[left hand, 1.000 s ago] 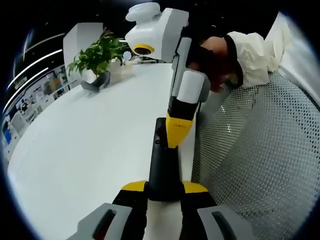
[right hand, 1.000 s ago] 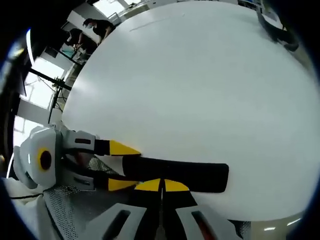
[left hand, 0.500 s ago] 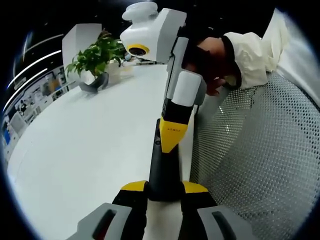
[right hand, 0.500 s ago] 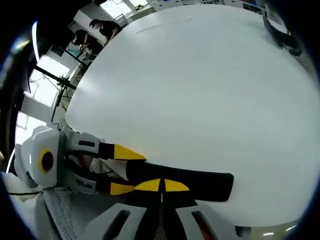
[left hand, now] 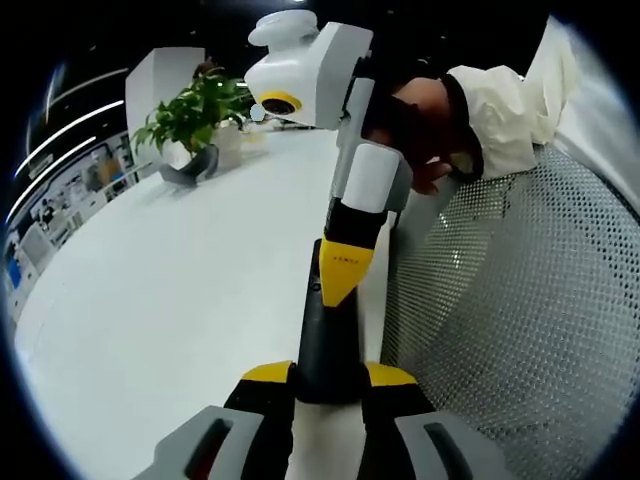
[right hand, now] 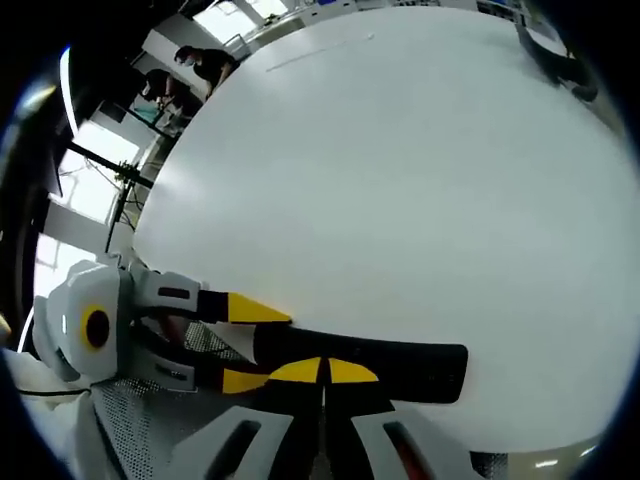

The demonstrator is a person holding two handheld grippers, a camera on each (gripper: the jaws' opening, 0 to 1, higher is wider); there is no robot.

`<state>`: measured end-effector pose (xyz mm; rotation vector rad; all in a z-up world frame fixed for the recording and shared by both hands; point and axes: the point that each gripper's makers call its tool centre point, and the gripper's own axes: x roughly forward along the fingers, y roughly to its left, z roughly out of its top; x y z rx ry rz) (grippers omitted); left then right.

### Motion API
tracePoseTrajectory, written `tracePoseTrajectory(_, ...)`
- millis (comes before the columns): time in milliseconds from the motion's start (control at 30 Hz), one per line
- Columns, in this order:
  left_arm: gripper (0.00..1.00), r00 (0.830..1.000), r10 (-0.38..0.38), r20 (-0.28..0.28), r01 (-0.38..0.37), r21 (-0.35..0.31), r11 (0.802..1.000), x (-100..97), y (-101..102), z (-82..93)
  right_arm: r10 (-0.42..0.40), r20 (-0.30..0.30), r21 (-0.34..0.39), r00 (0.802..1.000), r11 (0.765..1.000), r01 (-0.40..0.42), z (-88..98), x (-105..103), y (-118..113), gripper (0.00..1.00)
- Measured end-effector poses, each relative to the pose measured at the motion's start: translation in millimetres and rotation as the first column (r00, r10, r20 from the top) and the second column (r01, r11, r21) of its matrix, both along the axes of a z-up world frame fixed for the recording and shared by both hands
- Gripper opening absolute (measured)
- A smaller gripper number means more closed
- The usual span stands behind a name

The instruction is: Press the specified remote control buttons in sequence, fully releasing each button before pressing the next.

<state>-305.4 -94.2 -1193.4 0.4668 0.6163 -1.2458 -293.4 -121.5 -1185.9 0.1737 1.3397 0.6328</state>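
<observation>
Left gripper view: white table (left hand: 160, 300); black remote control (left hand: 325, 345), which I am clamping in my left gripper (left hand: 330, 378) for steadiness; my right gripper (left hand: 340, 285), jaws closed together, tips pressing its buttons.

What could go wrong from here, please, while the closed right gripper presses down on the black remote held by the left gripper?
1. The left gripper clamps only one end of the long black remote control, so pressure from the right gripper could lever or twist it loose.
2. The remote sits near the edge of the white table, beside the white mesh chair; if it slipped, it might fall off.
3. The right gripper's closed yellow tip looks broad, so it might catch a neighbouring button.
</observation>
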Motion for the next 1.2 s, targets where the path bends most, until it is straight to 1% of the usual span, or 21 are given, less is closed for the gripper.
tracePoseTrajectory(167, 0.25, 1.000, 0.000, 0.001, 0.000, -0.001, 1.000, 0.4, 0.0, -0.2, 0.000, 0.017, -0.005, 1.000, 1.000, 0.001, -0.1, 0.3, 0.1, 0.00)
tracePoseTrajectory(500, 0.25, 1.000, -0.001, 0.001, 0.001, 0.000, 1.000, 0.1, 0.0, -0.1, 0.001, 0.023, -0.007, 1.000, 1.000, -0.001, -0.3, 0.4, 0.3, 0.00)
tracePoseTrajectory(667, 0.25, 1.000, 0.000, 0.001, 0.000, -0.001, 1.000, 0.0, -0.2, 0.3, 0.073, 0.067, -0.055, 0.995, 0.996, -0.069, 0.8, -0.6, 2.0, 0.00)
tracePoseTrajectory(767, 0.25, 1.000, 0.000, 0.001, 0.000, -0.001, 1.000, -0.2, -0.1, 0.5, 0.064, 0.061, -0.049, 0.996, 0.997, -0.061, 0.5, -0.4, 0.7, 0.00)
tracePoseTrajectory(833, 0.25, 1.000, 0.001, 0.000, -0.001, -0.002, 1.000, -0.1, -0.1, 0.4, 0.044, 0.043, -0.036, 0.998, 0.998, -0.043, 0.6, 0.6, -0.4, 0.00)
tracePoseTrajectory(900, 0.25, 1.000, 0.001, 0.000, -0.001, -0.003, 1.000, -0.1, 0.1, 0.3, 0.039, 0.047, -0.030, 0.998, 0.999, -0.038, 1.6, 0.9, 0.8, 0.00)
tracePoseTrajectory(1000, 0.25, 1.000, 0.001, 0.000, -0.001, -0.004, 1.000, 0.2, 0.3, 0.2, 0.051, 0.048, -0.023, 0.998, 0.998, -0.050, 1.7, 0.2, 4.3, 0.00)
tracePoseTrajectory(1100, 0.25, 1.000, 0.002, -0.001, -0.002, -0.006, 1.000, 0.5, 0.3, 0.0, 0.072, 0.051, -0.035, 0.996, 0.997, -0.071, 0.7, -0.9, 5.1, 0.00)
tracePoseTrajectory(1200, 0.25, 1.000, 0.002, -0.001, -0.002, -0.007, 1.000, 0.6, 0.5, 0.0, 0.068, 0.049, -0.029, 0.996, 0.997, -0.067, 0.8, -0.5, 5.1, 0.00)
